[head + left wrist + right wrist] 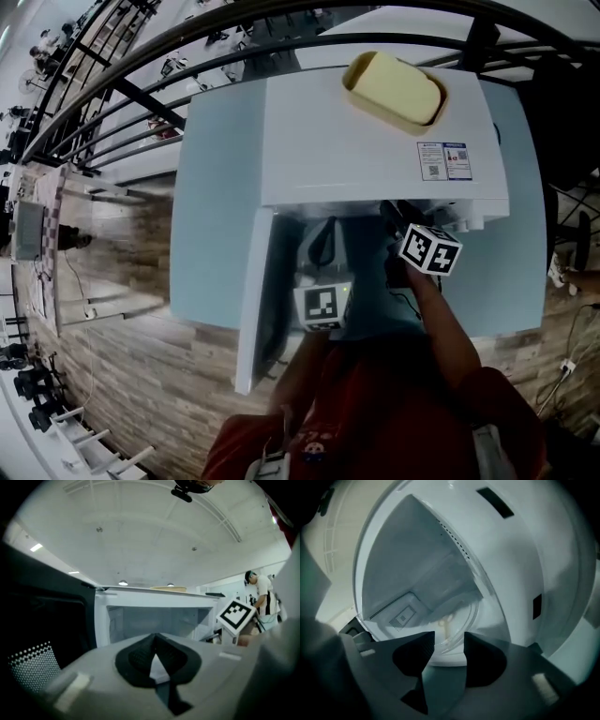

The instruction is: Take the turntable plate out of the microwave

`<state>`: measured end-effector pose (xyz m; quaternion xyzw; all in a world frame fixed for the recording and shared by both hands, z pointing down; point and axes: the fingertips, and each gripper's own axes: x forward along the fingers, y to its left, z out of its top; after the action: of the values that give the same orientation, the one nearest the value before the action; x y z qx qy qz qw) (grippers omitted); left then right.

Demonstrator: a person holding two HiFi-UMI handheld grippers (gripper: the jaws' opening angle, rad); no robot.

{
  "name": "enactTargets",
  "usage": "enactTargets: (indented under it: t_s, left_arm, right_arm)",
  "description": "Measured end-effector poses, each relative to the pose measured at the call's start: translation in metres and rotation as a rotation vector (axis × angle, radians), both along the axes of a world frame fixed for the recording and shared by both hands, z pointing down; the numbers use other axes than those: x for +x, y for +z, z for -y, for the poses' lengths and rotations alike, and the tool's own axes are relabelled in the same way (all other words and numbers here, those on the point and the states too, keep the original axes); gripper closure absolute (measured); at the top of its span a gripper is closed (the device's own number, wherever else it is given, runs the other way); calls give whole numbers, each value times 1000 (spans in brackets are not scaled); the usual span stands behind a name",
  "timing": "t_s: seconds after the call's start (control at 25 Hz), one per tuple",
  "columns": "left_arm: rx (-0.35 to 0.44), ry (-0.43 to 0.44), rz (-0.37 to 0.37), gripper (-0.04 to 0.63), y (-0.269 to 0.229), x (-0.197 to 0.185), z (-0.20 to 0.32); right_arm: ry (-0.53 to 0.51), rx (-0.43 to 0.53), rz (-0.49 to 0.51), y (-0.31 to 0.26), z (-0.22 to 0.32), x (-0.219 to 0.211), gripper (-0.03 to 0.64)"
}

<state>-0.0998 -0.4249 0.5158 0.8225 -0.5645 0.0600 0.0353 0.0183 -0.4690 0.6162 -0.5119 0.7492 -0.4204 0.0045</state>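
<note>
The white microwave (pixel 375 141) stands on a pale blue table (pixel 202 234) with its door (pixel 255 309) swung open to the left. In the right gripper view the clear glass turntable plate (pixel 457 620) lies on the floor of the cavity, just beyond my right gripper (pixel 449 641). That gripper is open and nothing is between its pads. My left gripper (pixel 156 641) is shut and empty, held in front of the open cavity (pixel 154 618) and short of it. To its right shows the right gripper's marker cube (pixel 236 614).
A yellow dish (pixel 394 89) sits on top of the microwave. The dark inner face of the open door (pixel 42 634) stands close on the left. Black railings (pixel 122 84) run behind the table, and a person (pixel 260 597) stands far off.
</note>
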Motion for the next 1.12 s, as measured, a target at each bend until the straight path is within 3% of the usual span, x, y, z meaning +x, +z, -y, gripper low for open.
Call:
enactTargets:
  t_s: [0.32, 0.68, 0.8, 0.96, 1.12]
  left_arm:
    - [-36, -4, -45, 597, 9, -4, 17]
    - [-63, 5, -54, 597, 27, -2, 24]
    - [-63, 8, -53, 597, 29, -1, 26]
    - [-72, 10, -59, 597, 29, 0, 23]
    - [-67, 16, -51, 597, 28, 3, 20]
  right_arm:
    - [50, -95, 86, 11, 19, -2, 436]
    - [170, -124, 285, 14, 35, 4, 439]
    - [219, -124, 361, 14, 38, 8, 489]
    - [244, -132, 369, 18, 35, 7, 583]
    - [250, -139, 408, 21, 30, 6, 591]
